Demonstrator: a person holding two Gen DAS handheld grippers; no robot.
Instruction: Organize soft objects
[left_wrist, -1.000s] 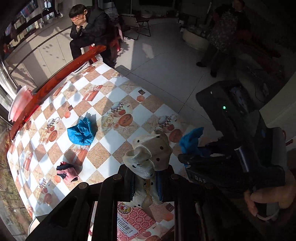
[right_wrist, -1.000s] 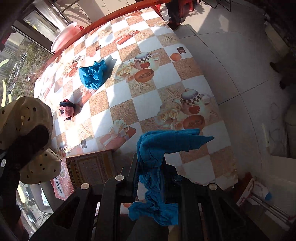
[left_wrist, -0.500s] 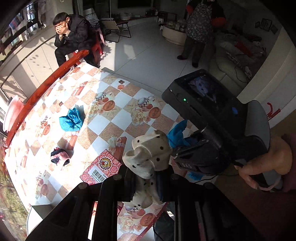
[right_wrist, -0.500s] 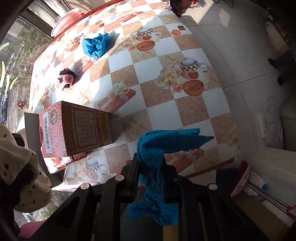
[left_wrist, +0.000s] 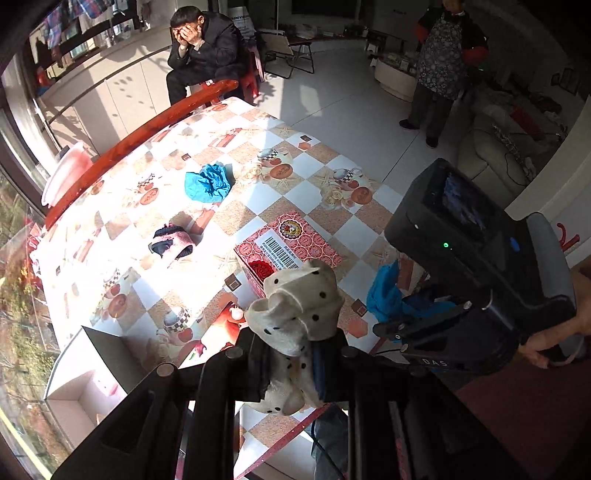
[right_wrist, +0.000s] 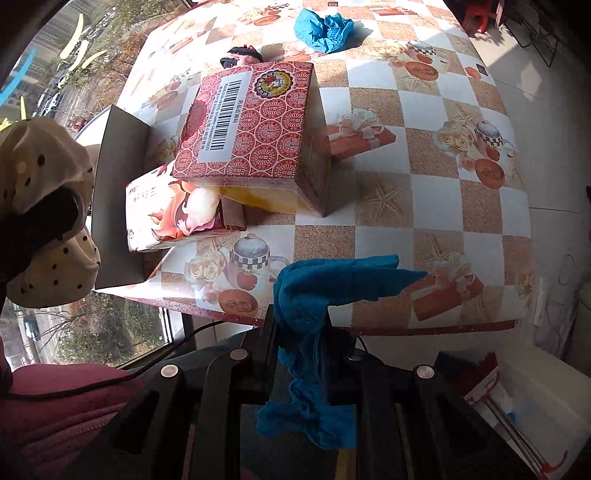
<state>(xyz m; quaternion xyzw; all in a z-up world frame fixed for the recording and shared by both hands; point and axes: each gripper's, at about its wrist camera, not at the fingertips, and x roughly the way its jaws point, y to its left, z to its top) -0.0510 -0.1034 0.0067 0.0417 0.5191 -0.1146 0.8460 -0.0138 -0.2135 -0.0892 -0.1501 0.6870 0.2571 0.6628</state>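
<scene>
Spotted sock clamped in left tool, blue cloth in right tool, both at counter edge. Step: carrying. Next: drop into box.

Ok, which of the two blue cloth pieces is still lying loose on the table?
The crumpled blue cloth at the far end of the checked tablecloth; the other blue cloth hangs clamped in the right gripper.

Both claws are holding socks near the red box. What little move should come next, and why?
Probably carry both to the red box. The left claw is shut on the dotted sock, the right claw on the blue sock, both at the table's near edge.
</scene>
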